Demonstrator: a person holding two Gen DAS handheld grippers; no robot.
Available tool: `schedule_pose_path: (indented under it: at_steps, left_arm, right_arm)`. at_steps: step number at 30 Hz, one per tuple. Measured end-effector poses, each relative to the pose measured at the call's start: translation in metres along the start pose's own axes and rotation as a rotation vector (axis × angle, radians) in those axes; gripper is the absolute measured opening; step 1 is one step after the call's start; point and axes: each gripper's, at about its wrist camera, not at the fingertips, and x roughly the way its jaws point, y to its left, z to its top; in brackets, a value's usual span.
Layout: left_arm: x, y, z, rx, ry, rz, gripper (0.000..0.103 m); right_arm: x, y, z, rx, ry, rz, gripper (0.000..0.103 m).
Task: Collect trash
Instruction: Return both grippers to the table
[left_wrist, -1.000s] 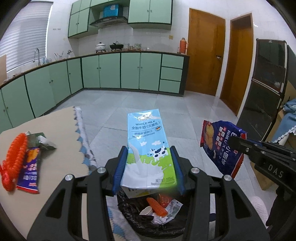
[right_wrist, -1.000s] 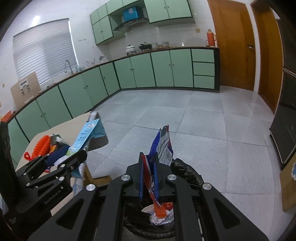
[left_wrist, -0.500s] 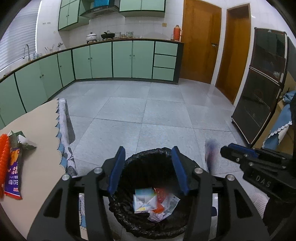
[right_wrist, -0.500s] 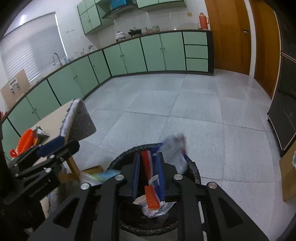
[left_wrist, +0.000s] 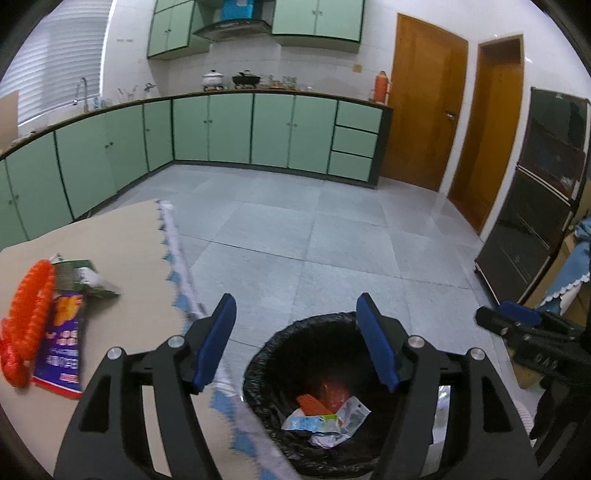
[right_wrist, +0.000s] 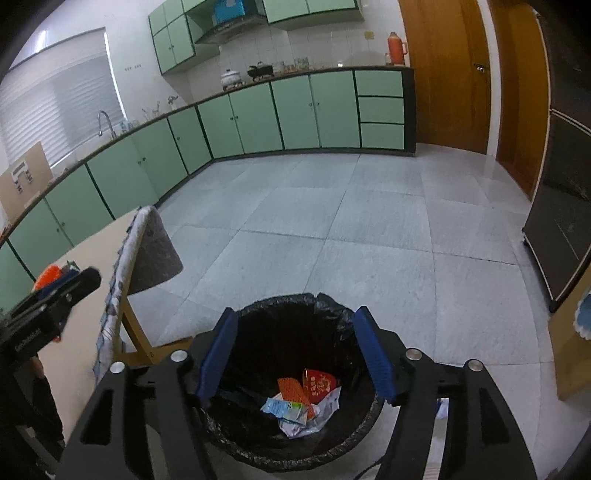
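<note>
Trash (left_wrist: 325, 410) lies at the bottom of the black-lined bin (left_wrist: 280, 343), at five o'clock in the left wrist view; the left tool (left_wrist: 297, 341), just opened, gapes empty. More wrappers (left_wrist: 59, 343) wait on the counter (left_wrist: 122, 243) at nine o'clock. Right wrist view: the right tool (right_wrist: 293, 356), jaws also just parted, stands empty over the bin at six o'clock.
</note>
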Motion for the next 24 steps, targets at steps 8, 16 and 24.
schedule_pose_path:
  at_steps: [8, 16, 24]
  left_arm:
    - [-0.027, 0.045, 0.001, -0.035, -0.041, 0.112, 0.072]
    - [-0.074, 0.127, -0.006, -0.069, -0.098, 0.306, 0.075]
    - [-0.097, 0.215, -0.023, -0.155, -0.041, 0.432, 0.075]
  right_arm:
    - [-0.006, 0.047, 0.010, -0.046, -0.041, 0.083, 0.079]
    - [0.009, 0.147, 0.013, -0.177, -0.097, 0.221, 0.090]
    - [0.035, 0.249, 0.006, -0.289, -0.095, 0.332, 0.091]
